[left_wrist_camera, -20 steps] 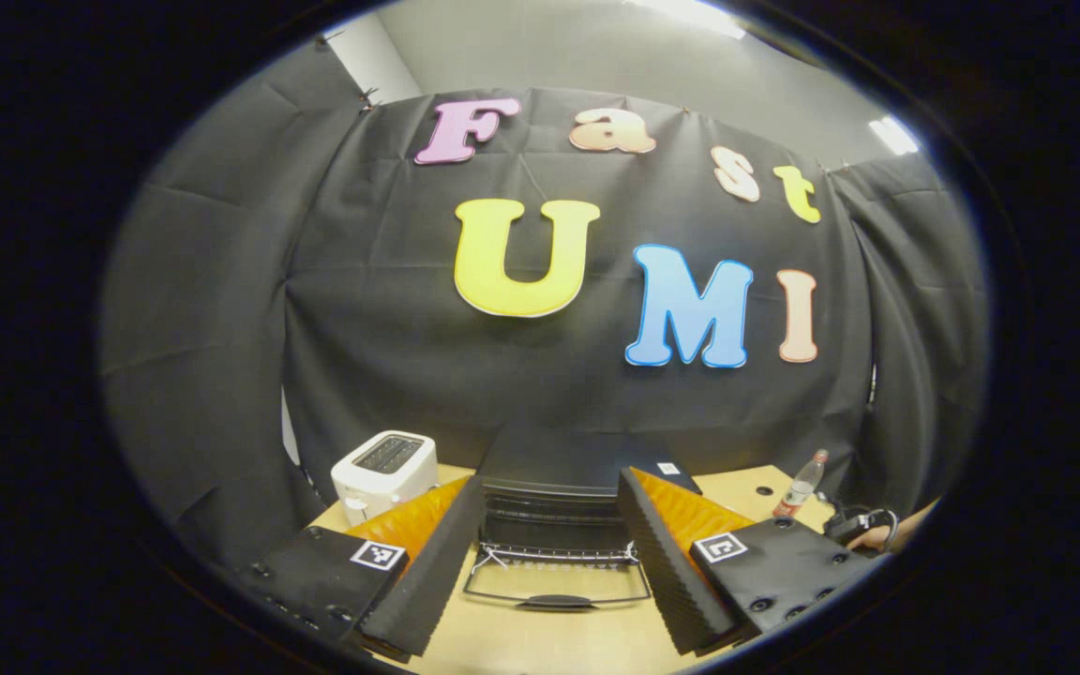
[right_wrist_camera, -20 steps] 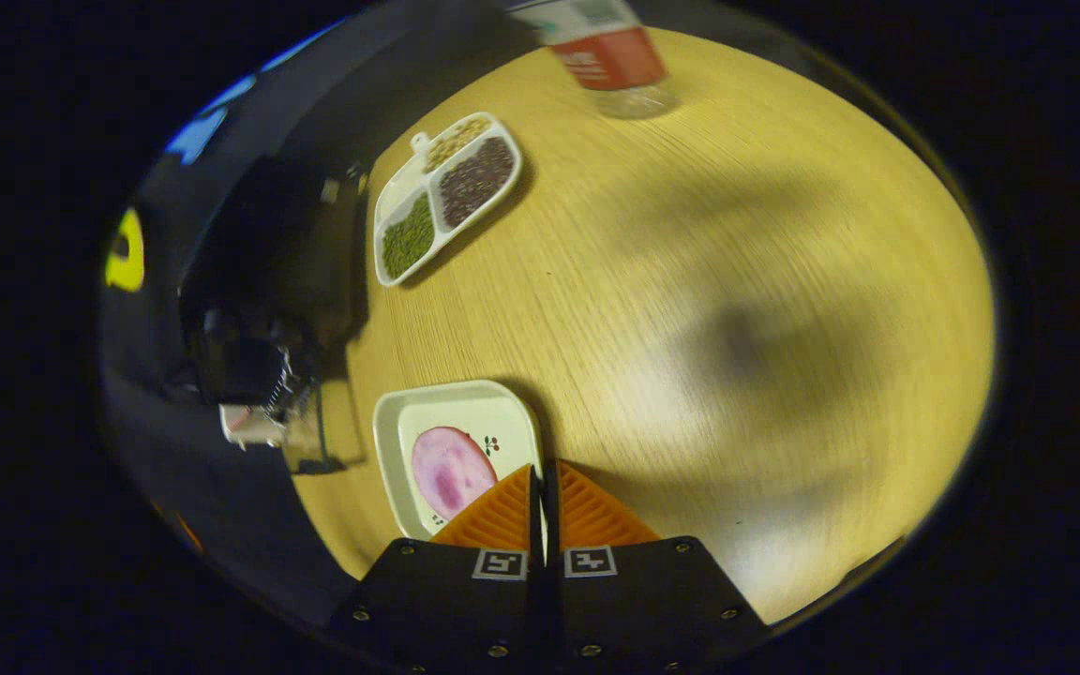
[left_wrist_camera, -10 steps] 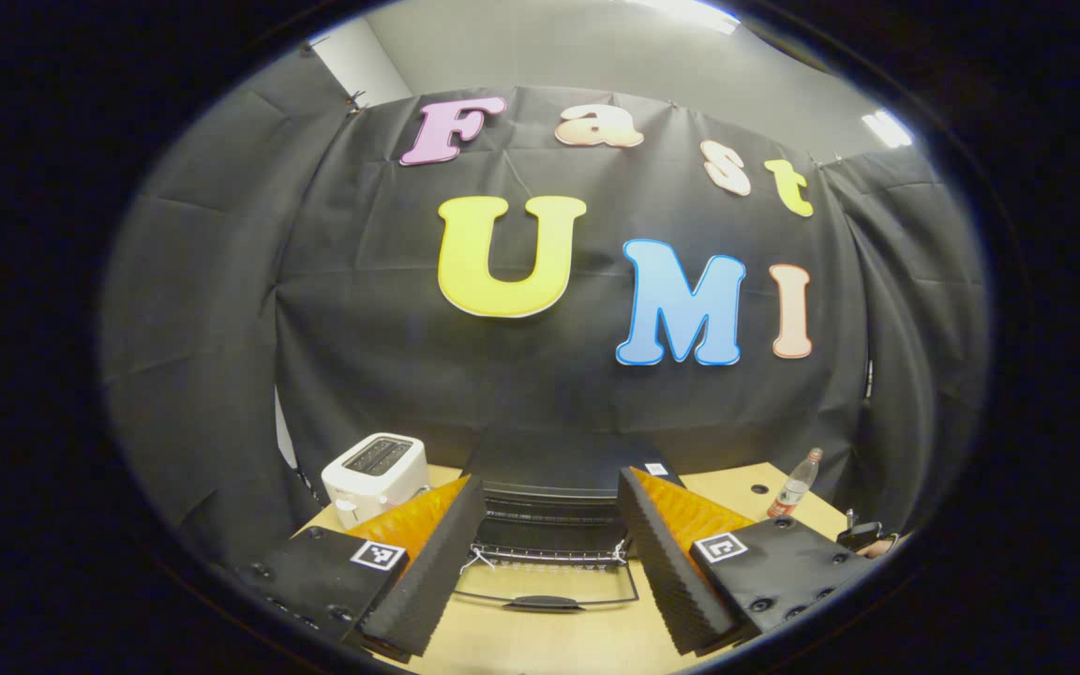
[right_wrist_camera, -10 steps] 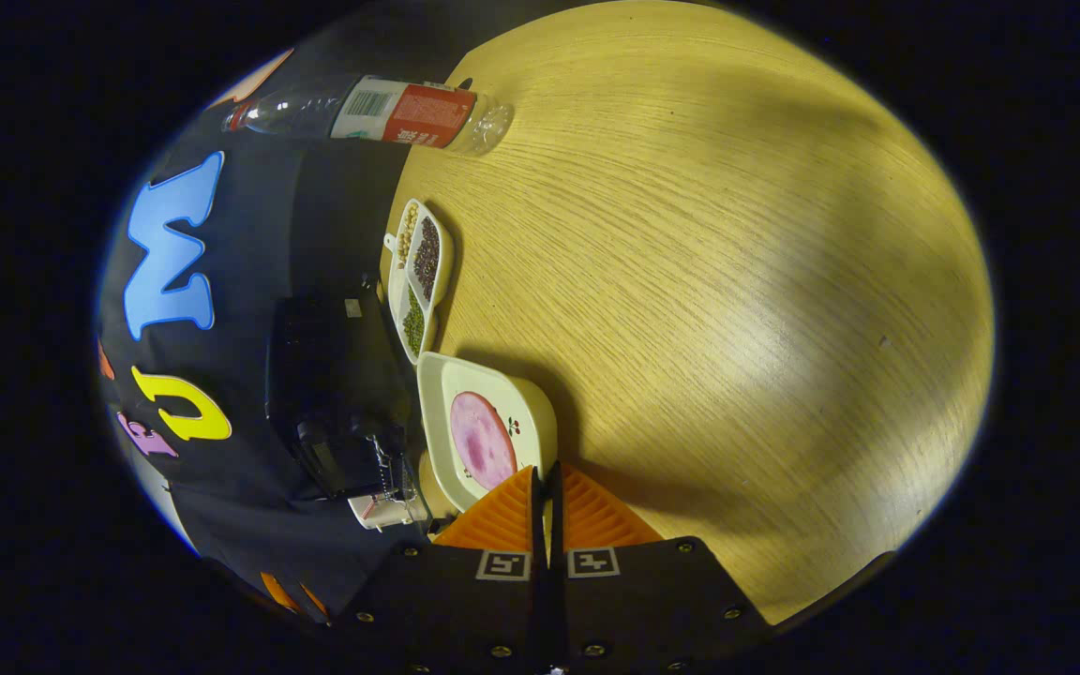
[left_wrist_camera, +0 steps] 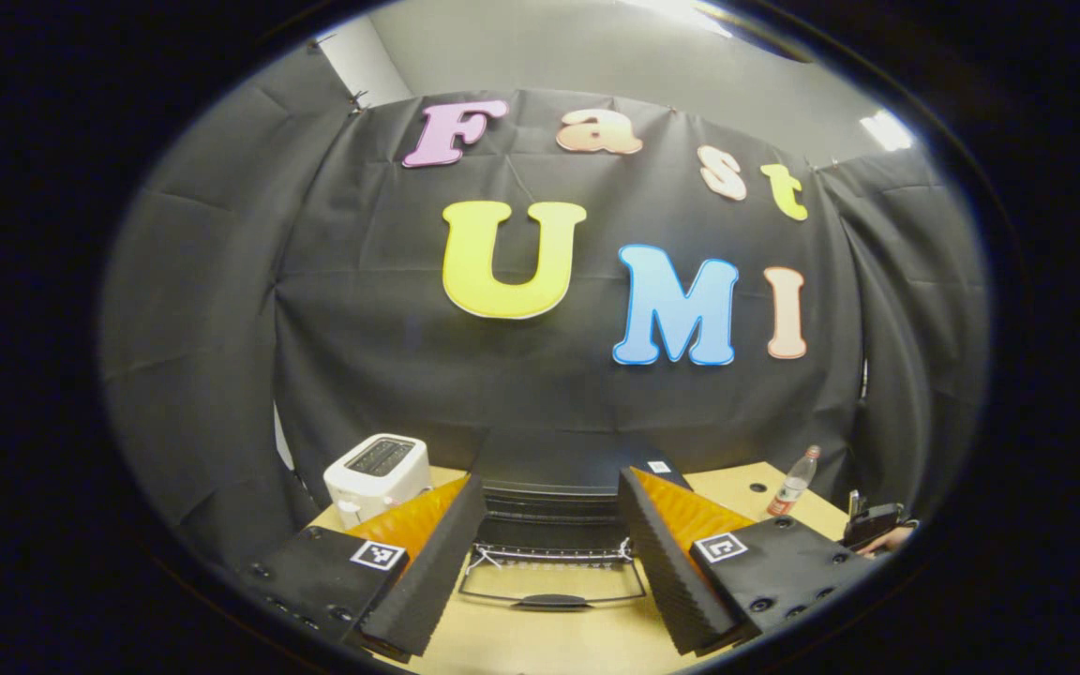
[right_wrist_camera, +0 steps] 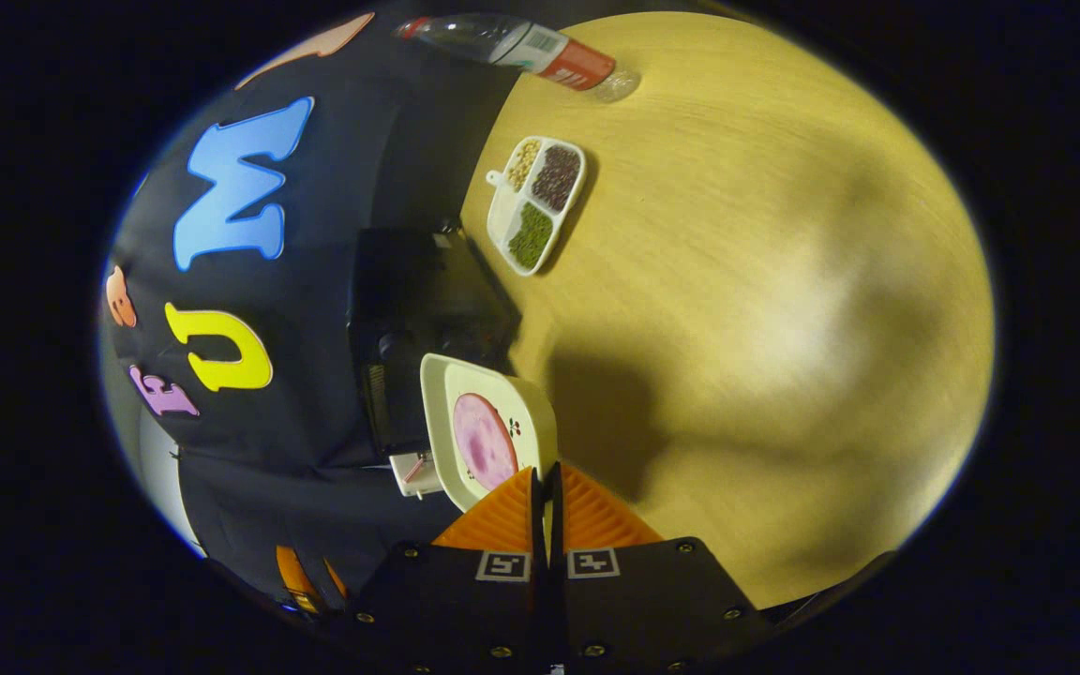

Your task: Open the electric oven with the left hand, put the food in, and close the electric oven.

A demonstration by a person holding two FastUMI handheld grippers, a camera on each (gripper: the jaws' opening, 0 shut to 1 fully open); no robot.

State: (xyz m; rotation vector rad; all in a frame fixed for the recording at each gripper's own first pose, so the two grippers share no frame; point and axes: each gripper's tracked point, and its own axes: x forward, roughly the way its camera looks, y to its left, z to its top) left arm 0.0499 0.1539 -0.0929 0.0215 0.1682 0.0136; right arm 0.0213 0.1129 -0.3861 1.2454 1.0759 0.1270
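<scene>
Wooden table [right_wrist_camera: 737,281], open oven [left_wrist_camera: 549,506], toaster [left_wrist_camera: 379,473], bottle [left_wrist_camera: 793,483]

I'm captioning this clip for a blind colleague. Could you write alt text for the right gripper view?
The right gripper is shut on the rim of a white plate carrying a pink slice of food, held in front of the black electric oven. Beyond lie a divided tray of beans and a bottle on the wooden table.

Left gripper view faces the oven [left_wrist_camera: 549,497] level; right gripper view overlooks oven [right_wrist_camera: 413,319], rolled sideways.
</scene>
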